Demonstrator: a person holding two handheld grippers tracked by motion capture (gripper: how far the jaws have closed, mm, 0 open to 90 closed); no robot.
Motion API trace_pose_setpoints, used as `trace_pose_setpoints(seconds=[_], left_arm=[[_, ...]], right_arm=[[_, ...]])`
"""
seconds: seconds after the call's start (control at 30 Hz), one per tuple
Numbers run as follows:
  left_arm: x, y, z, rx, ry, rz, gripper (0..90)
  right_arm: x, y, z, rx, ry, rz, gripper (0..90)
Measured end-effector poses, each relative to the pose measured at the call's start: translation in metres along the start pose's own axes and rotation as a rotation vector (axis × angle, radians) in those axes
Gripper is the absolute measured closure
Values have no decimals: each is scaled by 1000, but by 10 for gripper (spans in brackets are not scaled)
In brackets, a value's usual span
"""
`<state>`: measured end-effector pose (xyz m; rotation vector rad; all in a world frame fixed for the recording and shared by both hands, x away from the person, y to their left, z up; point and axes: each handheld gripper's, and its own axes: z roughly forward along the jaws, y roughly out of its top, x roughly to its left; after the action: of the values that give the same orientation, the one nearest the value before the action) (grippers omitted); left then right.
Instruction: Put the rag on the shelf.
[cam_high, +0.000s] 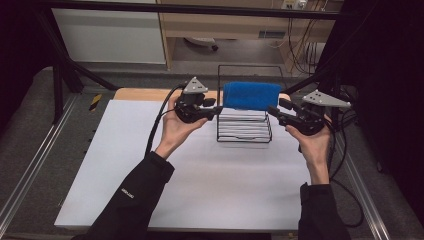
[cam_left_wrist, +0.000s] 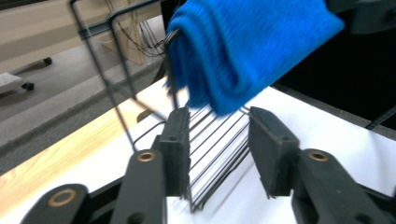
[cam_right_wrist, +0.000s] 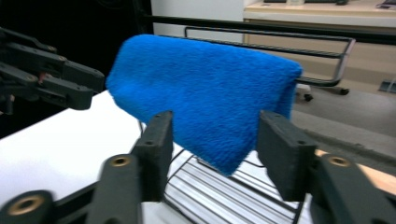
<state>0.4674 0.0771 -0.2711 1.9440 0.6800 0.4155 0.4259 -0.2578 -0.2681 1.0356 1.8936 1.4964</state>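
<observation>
A person is sitting at one white table (cam_high: 200, 190), two dark-sleeved forearms reaching in from the bottom of the high view, one gripper in each hand.

At the left, the left gripper (cam_high: 216, 111) is pointing right toward a wire rack (cam_high: 244, 131), its tips just beside the rack's left edge. In the left gripper view its two black jaws are standing apart with nothing pinched between them; the rack's thin bars (cam_left_wrist: 219, 149) are showing through the gap, and the pads are touching no cloth.

In the middle, one black wire rack is standing on the far part of the table. One blue towel (cam_high: 251, 95) is hanging folded over the rack's upper bar, draping down on the near side. It is hanging free of both grippers.

At the right, the right gripper (cam_high: 276, 112) is pointing left toward the towel's right end. In the right gripper view its two jaws are spread, with the towel (cam_right_wrist: 205, 98) hanging beyond the gap and pressed by neither pad. The left gripper (cam_right_wrist: 60, 81) is showing farther off, past the towel.

One cable is trailing from each gripper.
</observation>
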Motion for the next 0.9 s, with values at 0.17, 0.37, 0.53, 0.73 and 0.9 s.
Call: trace_pose_setpoints(seconds=[0.17,0.37,0.53,0.73,0.9], left_arm=[[6,-19,-18,22,33,-5,473],[10,-48,-41,43,43,-17,344],[14,-81,-56,67,45,-31,264],[21,-119,-71,90,92,-66,167],[25,-148,-85,100,131,-96,117]], right_arm=[[9,-2,-2,13,7,-5,299],[16,-9,-2,38,15,32,141],[20,-20,-1,84,25,40,82],[25,-38,3,110,38,45,47],[31,-55,7,148,52,41,27]])
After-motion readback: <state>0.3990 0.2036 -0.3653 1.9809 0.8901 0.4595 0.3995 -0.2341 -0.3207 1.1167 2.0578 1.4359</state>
